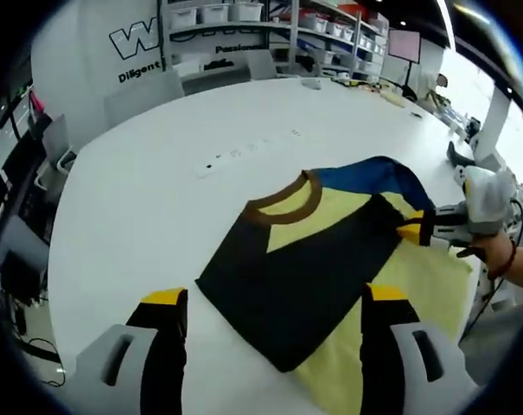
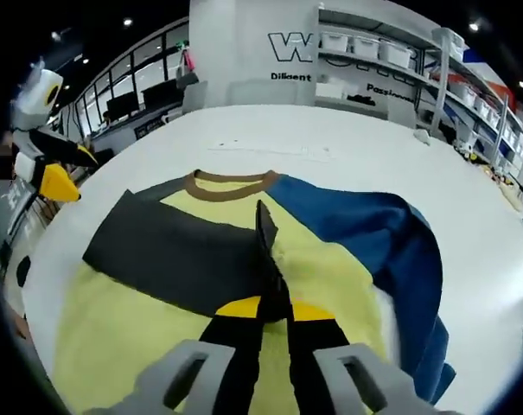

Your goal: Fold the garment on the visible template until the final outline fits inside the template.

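While the garment (image 2: 244, 259) lies on the white bench (image 1: 157, 190), the right tool (image 2: 272, 304) pinches its dark sleeve. The left tool (image 1: 274, 303) is spread wide above the garment, holding nothing.

Looked like a robotics lab or company workspace. A large white table (image 1: 149, 199) sat in the middle. Behind it stood metal shelving (image 2: 391, 60) stacked with white storage bins (image 1: 213, 12), next to a white wall (image 2: 244, 43) with a big outlined logo and printed slogan words, only partly readable. Grey chairs (image 1: 140, 93) were pushed up to the table's far edge. A row of dark monitors (image 2: 136, 99) ran along the side, with recessed ceiling lights (image 2: 127, 22) and a bright strip light (image 1: 447, 22) overhead.
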Tool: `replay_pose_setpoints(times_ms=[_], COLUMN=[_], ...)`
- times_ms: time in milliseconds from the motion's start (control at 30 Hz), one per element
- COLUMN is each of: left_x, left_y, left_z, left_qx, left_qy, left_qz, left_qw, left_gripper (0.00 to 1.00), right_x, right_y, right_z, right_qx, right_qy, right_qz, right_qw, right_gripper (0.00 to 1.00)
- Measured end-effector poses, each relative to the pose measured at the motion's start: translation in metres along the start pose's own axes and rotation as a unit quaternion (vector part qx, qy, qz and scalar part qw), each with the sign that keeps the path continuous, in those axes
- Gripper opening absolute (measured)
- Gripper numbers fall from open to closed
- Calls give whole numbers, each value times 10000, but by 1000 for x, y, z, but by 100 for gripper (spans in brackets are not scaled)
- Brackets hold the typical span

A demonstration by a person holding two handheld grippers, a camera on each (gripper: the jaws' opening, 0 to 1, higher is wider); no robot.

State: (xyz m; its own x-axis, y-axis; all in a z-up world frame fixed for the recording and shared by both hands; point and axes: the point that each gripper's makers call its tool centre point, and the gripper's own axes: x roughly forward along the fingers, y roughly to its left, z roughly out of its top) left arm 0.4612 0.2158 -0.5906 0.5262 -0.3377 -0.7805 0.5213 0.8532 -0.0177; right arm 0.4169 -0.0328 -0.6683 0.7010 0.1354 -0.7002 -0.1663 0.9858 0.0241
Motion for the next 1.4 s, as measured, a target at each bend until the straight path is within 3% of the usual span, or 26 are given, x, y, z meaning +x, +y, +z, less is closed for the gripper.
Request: replay_pose_setpoints(times_ms=[233, 400, 533, 600, 933, 1133, 1300, 1400], left_x=[-4, 0, 7, 11, 30, 40, 46, 48], left_y=[4, 8, 14, 18, 23, 26, 26, 26], left_z=[-12, -19, -20, -21, -31, -34, -42, -45], left_qx=[-100, -515, -822, -826, -853, -937, -1001, -995], left_qy=[55, -52, -79, -55, 154, 242, 407, 438], left_qz=[48, 39, -17, 49, 102, 104, 58, 72], left_qw=[9999, 9987, 9966, 9966, 9962, 9952, 9941, 9940], left_gripper=[83, 82, 76, 76, 67, 61, 56, 53], right_x=[-9, -18, -22, -23, -33, -52, -67, -77], right_y=[-13, -17, -19, -20, -36, -42, -45, -49], right_z=[-8, -12, -14, -16, -35, -48, -63, -74], right_qx=[-60, -30, -116, -87, -144, -170, -581, -579], right_qy=[94, 10, -62, -71, 57, 57, 28, 41], right_qz=[-78, 60, 153, 187, 117, 119, 146, 176], right_qw=[9999, 10000, 9998, 9998, 9998, 9998, 9982, 9982], right_gripper=[2, 16, 29, 32, 34, 36, 42, 43])
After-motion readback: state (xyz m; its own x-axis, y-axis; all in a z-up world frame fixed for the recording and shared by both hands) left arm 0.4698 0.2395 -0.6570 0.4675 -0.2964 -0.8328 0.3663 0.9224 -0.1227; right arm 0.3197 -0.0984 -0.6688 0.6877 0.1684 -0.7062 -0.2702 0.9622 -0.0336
